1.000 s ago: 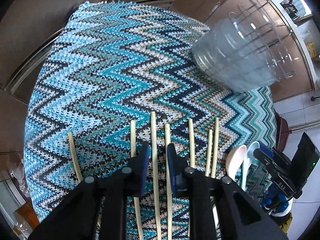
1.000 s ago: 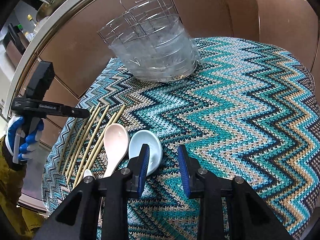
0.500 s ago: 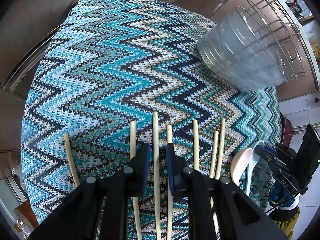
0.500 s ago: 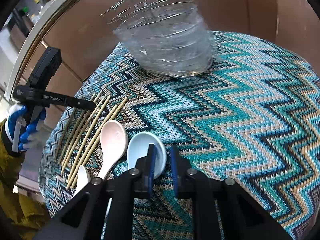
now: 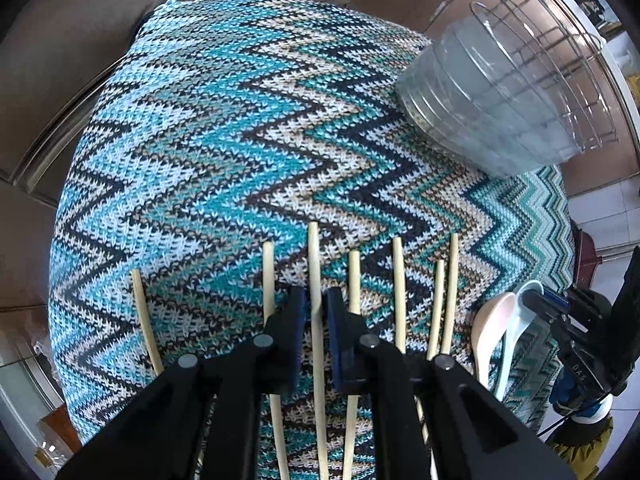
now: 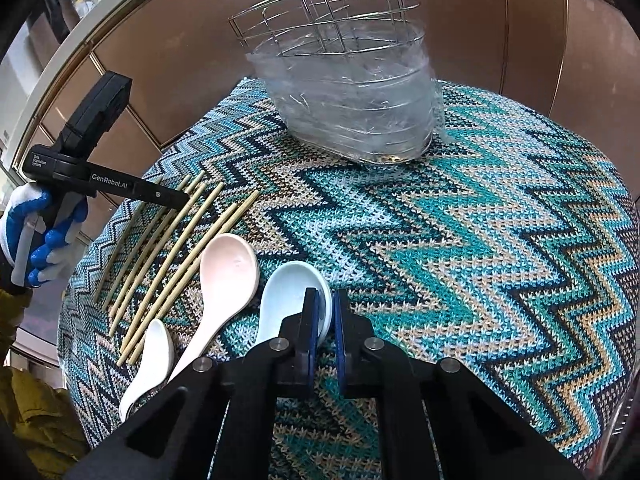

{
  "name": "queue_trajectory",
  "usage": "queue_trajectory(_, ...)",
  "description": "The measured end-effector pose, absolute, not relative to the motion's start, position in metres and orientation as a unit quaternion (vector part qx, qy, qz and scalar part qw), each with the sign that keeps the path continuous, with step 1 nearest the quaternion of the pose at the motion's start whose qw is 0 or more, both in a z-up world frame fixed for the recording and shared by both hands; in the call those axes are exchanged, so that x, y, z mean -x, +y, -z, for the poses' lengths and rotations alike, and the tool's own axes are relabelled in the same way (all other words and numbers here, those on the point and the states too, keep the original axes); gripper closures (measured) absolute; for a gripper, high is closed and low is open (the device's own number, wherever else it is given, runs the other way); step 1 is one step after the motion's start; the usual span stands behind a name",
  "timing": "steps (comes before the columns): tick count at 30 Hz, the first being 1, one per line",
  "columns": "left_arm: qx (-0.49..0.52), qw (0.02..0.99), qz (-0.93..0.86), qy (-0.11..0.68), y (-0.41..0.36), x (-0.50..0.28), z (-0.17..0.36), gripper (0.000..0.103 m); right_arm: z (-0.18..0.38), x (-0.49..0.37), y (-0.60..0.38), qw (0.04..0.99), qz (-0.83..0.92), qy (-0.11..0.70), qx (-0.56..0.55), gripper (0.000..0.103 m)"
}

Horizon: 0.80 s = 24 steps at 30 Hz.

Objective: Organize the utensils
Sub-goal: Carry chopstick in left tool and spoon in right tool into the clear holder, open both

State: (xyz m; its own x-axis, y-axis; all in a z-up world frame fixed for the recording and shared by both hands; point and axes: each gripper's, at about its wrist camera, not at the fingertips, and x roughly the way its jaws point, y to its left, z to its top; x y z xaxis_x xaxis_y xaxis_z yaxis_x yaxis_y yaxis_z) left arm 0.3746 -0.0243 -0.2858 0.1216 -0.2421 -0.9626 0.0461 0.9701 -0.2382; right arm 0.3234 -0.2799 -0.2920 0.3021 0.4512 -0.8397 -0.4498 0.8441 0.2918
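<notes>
Several bamboo chopsticks [image 5: 398,280] lie side by side on the zigzag knitted cloth [image 5: 224,128]. My left gripper [image 5: 315,304] is shut on one chopstick [image 5: 313,256] near the middle of the row. Three ceramic spoons lie beside them: pink [image 6: 226,268], pale blue [image 6: 286,292] and white [image 6: 150,354]. My right gripper [image 6: 325,312] is shut on the rim of the pale blue spoon's bowl. A clear plastic tub with a wire rack inside [image 6: 352,92] stands at the far side of the cloth.
The cloth covers a small round table [image 5: 52,136] with brown cabinet panels [image 6: 520,40] behind it. The left gripper's body and a blue-gloved hand [image 6: 44,240] show at the left of the right wrist view.
Both grippers have closed: the left on a middle chopstick, the right on the pale blue spoon's rim. Both moved in closer to the table.
</notes>
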Motion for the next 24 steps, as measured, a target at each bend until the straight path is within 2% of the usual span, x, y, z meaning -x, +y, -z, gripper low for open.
queue_trajectory(2,0.082,0.744,0.092,0.656,-0.027,-0.376,0.285,0.093,0.293,-0.324,-0.278,0.804,-0.282,0.523,0.001,0.096)
queue_trajectory(5,0.091,0.747,0.084,0.653,-0.029,-0.375,0.284,0.099,0.292,-0.322,-0.279,0.804,-0.282,0.524,0.000,0.096)
queue_trajectory(12,0.101,0.776,0.106,0.613,-0.029,-0.352,0.247,0.098,0.257,-0.293,-0.283,0.831,-0.260,0.491,0.012,0.097)
queue_trajectory(18,0.101,0.825,0.128,0.542,-0.025,-0.320,0.183,0.098,0.206,-0.258,-0.286,0.870,-0.221,0.439,0.037,0.097)
queue_trajectory(24,0.114,0.889,0.160,0.414,-0.026,-0.303,0.083,0.098,0.141,-0.232,-0.275,0.915,-0.177,0.359,0.053,0.097)
